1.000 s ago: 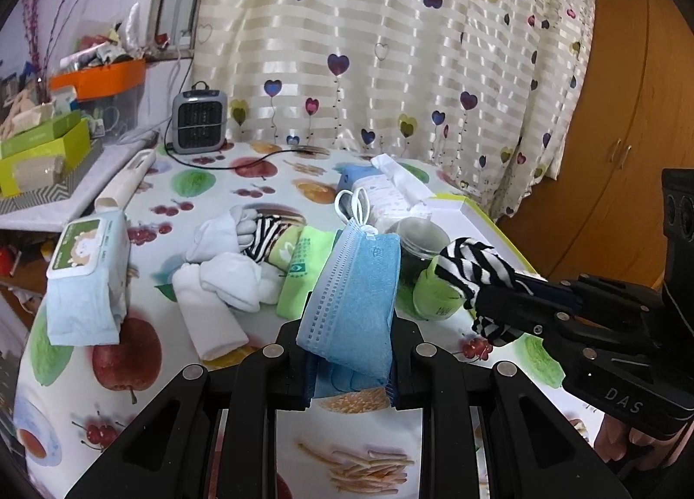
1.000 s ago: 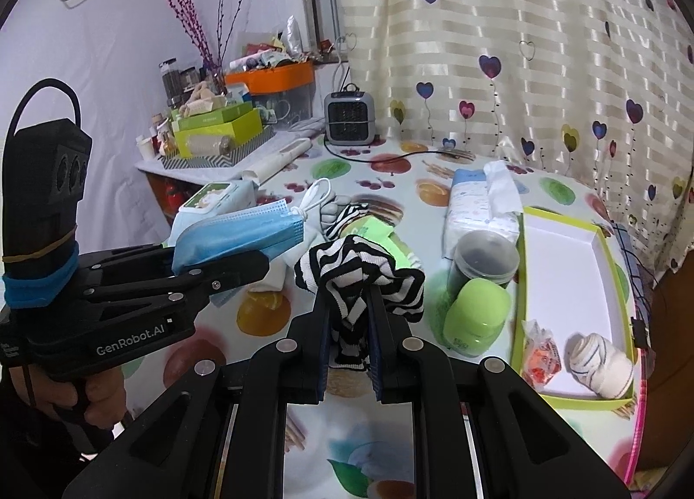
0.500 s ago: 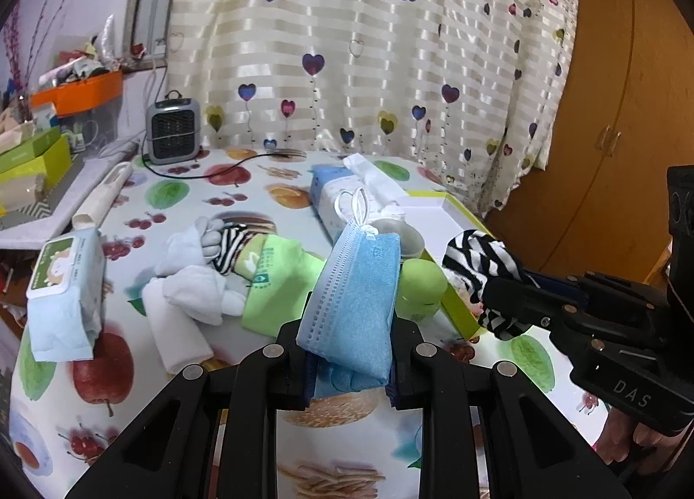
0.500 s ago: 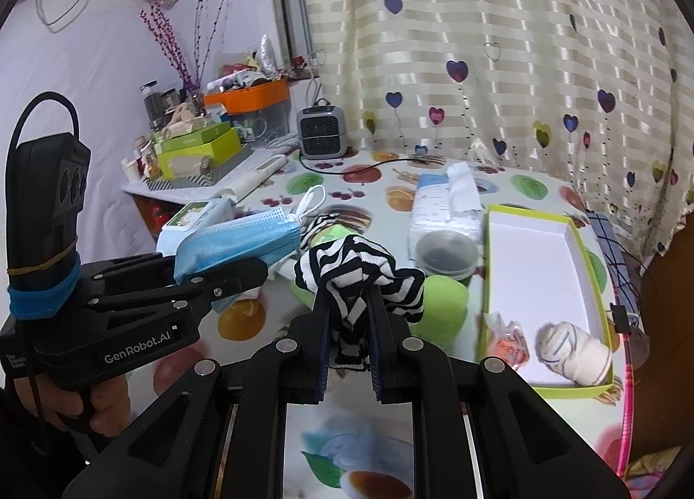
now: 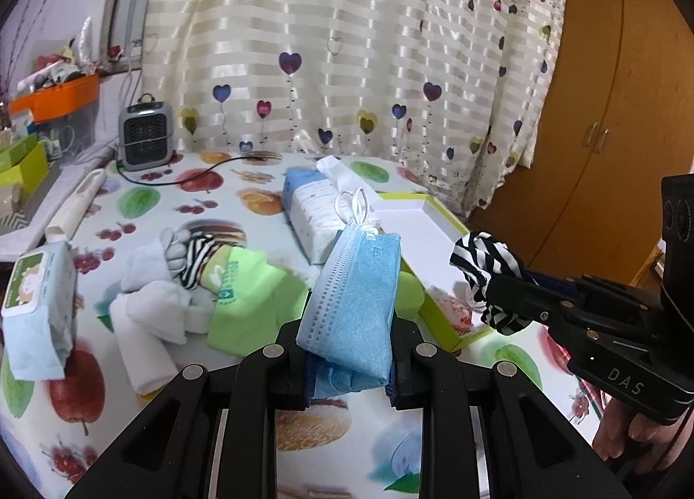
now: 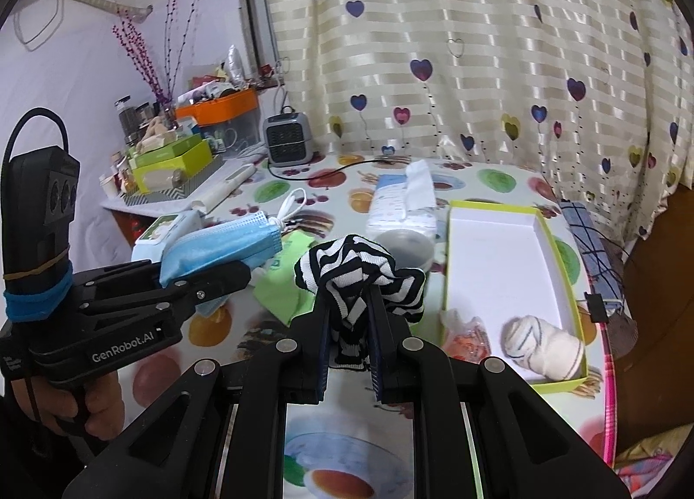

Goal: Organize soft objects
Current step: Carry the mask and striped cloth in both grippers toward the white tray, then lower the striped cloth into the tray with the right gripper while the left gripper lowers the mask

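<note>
Table (image 5: 243, 434): covered in a fruit-print cloth, it fills the lower half of both views; compared with a second ago, both views sit further to the right over it, so the heater and the clutter at the left edge look smaller and farther off.
Tray (image 6: 559, 247): green-rimmed with a white floor, right of centre in the right wrist view; it now shows whole and closer than before. A rolled white sock (image 6: 544, 347) and a small orange packet (image 6: 466, 336) lie at its near end.
Tissue pack (image 5: 310, 208): centre of the left wrist view, just left of the tray.
Sock pile (image 5: 165, 295): white socks and a green cloth on the table at centre left, lying as before.
Left gripper (image 5: 349, 351): bottom centre of its own view, jaws pressed onto a folded blue face mask (image 5: 355, 295), lifted off the table; the grip is unchanged.
Right gripper (image 6: 349, 347): bottom centre of its own view, jaws pinching a black-and-white striped sock (image 6: 360, 278), held above the table just left of the tray, nearer the tray than a second ago.
</note>
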The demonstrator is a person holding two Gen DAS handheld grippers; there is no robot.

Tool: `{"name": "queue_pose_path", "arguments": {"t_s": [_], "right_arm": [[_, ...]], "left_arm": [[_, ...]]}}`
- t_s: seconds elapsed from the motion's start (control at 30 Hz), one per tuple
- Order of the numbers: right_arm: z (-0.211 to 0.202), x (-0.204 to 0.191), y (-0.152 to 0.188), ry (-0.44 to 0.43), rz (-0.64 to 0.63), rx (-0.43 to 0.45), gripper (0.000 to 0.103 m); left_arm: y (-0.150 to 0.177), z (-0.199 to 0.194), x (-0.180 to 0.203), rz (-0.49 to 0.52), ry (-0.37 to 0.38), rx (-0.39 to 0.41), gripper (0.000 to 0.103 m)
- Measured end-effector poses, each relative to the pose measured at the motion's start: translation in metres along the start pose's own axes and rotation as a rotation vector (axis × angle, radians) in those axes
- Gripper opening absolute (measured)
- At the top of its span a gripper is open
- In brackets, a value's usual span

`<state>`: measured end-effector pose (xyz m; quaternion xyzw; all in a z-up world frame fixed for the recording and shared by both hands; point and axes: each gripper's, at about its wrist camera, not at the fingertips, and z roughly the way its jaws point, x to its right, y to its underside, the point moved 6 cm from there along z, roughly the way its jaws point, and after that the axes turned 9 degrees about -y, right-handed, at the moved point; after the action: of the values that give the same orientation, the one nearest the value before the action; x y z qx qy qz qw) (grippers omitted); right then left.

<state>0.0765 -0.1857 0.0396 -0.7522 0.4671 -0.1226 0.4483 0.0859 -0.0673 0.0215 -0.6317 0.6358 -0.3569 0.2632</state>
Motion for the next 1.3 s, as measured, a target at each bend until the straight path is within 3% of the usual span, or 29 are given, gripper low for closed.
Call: {"name": "queue_pose_path", "arguments": {"t_s": [0.93, 1.3], "right_arm": [[0.017, 0.128, 0.002, 0.147, 0.178, -0.023, 0.016], [0.028, 0.165, 0.004, 0.155, 0.226, -0.035, 0.016]], "left_arm": [[-0.035, 0.089, 0.091, 0.144, 0.103, -0.063, 0.022], [-0.037, 0.122, 0.123, 0.186, 0.124, -0.108, 0.022]]}}
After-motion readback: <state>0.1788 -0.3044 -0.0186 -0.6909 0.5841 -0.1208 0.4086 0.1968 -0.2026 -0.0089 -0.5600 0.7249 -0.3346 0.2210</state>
